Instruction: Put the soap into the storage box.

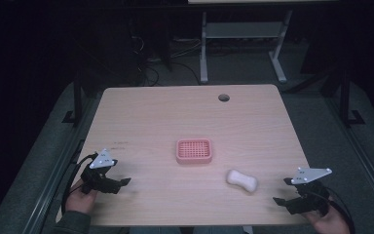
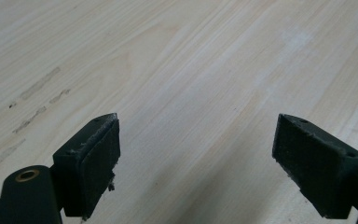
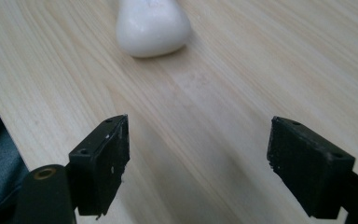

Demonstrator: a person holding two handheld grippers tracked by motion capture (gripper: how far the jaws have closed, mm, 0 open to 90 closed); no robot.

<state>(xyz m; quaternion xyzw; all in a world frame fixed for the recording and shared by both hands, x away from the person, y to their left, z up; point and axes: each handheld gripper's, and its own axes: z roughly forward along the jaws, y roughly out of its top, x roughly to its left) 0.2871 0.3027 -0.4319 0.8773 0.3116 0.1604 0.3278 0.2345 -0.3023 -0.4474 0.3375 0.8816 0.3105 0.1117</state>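
The left gripper (image 1: 119,183) is held low over the near left corner of the table (image 1: 146,122), its jaws spread wide with nothing between them. In the left gripper view, the left gripper (image 2: 196,154) is seen with its two black pads standing far apart over bare pale wood, on which a few faint grey scuff marks (image 2: 37,100) are visible to the upper left. The hand (image 1: 82,197) behind it is seen coming in from the bottom edge of the high view, a dark cable looping beside it.

The right gripper (image 1: 285,192) is held at the near right corner, likewise parted and empty. In the right gripper view, the right gripper (image 3: 198,149) is shown with its jaws wide apart above the wood, and the rounded end of a white soap bar (image 3: 153,28) is seen ahead of them, near but not touched.

In the high view the white soap bar (image 1: 242,180) is found lying on the table between the right gripper and the middle, its long side slanted. A pink slotted soap dish (image 1: 194,150) is set near the centre of the table, just up and to the left of the bar and apart from it. A round cable hole (image 1: 223,97) is seen near the far edge, and beyond it a white desk frame (image 1: 243,39) stands on the dark floor
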